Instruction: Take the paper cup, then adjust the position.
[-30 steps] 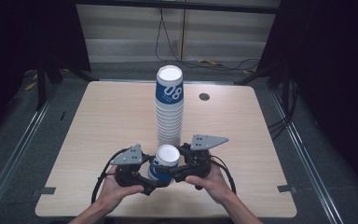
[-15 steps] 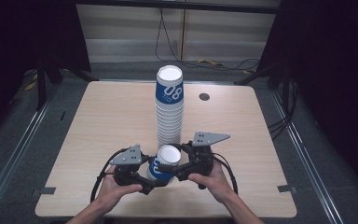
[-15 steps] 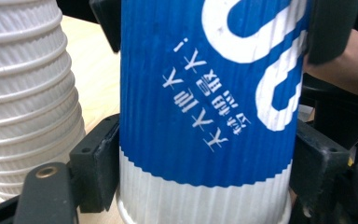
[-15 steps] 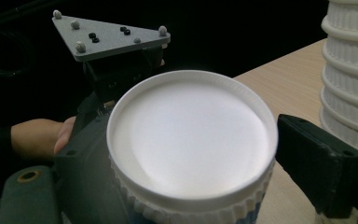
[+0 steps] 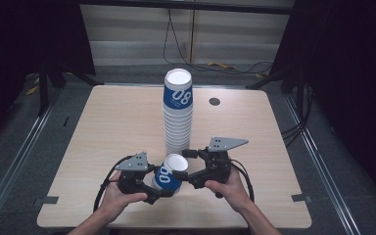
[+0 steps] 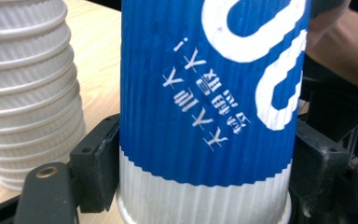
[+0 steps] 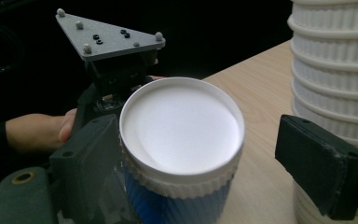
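I have both hands low at the near edge of the table (image 5: 103, 127), grippers angled inward toward each other. My left gripper (image 5: 157, 192) clamps the blue-and-white cup (image 5: 167, 175), tilted just in front of the tall cup stack (image 5: 178, 117). My right gripper (image 5: 182, 164) has just been opening; its jaws stand wide around the cup's rim, one pad clearly apart from it.
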`<state>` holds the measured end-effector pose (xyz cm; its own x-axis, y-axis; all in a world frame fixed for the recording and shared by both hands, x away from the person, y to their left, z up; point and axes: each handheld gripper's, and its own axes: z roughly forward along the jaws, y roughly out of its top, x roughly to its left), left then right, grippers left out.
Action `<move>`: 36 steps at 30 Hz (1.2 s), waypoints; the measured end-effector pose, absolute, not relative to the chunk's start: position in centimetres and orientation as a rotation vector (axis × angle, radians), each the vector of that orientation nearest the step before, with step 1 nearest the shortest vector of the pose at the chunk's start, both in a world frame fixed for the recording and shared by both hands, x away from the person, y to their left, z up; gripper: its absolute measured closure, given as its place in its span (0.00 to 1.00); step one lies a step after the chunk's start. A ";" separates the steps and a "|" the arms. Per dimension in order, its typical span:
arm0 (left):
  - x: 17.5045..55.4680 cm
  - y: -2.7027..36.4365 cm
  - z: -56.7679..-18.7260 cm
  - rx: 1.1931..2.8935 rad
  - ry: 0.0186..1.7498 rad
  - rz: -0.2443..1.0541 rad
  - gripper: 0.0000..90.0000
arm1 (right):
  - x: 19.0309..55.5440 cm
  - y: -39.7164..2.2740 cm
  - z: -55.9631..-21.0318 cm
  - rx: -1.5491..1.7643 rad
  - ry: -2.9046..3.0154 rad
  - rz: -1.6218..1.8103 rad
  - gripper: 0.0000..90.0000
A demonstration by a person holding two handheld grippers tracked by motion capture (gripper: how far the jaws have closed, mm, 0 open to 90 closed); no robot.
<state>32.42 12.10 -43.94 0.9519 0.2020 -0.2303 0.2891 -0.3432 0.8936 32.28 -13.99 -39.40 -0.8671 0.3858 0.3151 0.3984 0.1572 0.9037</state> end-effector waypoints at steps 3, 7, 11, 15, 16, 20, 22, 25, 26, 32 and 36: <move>32.5 12.3 -44.0 1.946 0.372 -0.086 0.25 | 32.1 -14.2 -39.3 -0.803 -2.411 -1.844 0.15; 32.8 12.4 -44.2 1.958 0.390 -0.084 0.25 | 31.9 -14.5 -39.3 -0.801 -2.447 -1.826 0.15; 32.9 12.5 -44.4 1.977 0.391 -0.090 0.25 | 32.0 -15.0 -39.4 -0.803 -2.486 -1.779 0.15; 33.3 12.3 -44.8 1.996 0.415 -0.093 0.25 | 32.1 -15.3 -39.5 -0.812 -2.511 -1.728 0.16; 33.4 12.1 -44.8 2.000 0.414 -0.102 0.25 | 32.2 -15.3 -39.5 -0.815 -2.526 -1.709 0.16; 33.5 11.8 -45.0 2.039 0.394 -0.101 0.25 | 32.2 -15.5 -39.5 -0.807 -2.563 -1.667 0.16; 33.4 11.8 -45.0 2.060 0.391 -0.090 0.25 | 32.3 -15.6 -39.7 -0.797 -2.583 -1.651 0.16; 33.5 11.9 -44.8 2.080 0.396 -0.097 0.25 | 32.2 -15.5 -40.0 -0.781 -2.633 -1.597 0.15; 33.5 11.9 -44.8 2.082 0.392 -0.098 0.25 | 32.2 -15.4 -40.1 -0.774 -2.656 -1.575 0.15; 33.4 11.9 -44.8 2.139 0.394 -0.058 0.25 | 31.8 -15.3 -40.4 -0.731 -2.721 -1.501 0.15; 33.5 11.7 -44.9 2.155 0.397 -0.065 0.25 | 31.8 -15.3 -40.4 -0.718 -2.747 -1.477 0.15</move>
<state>33.45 11.74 -44.95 0.9468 0.2572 -0.1933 0.3054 -0.5301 0.7910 31.80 -15.27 -40.45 -0.8976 0.4121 0.1564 0.3577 0.4737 0.8048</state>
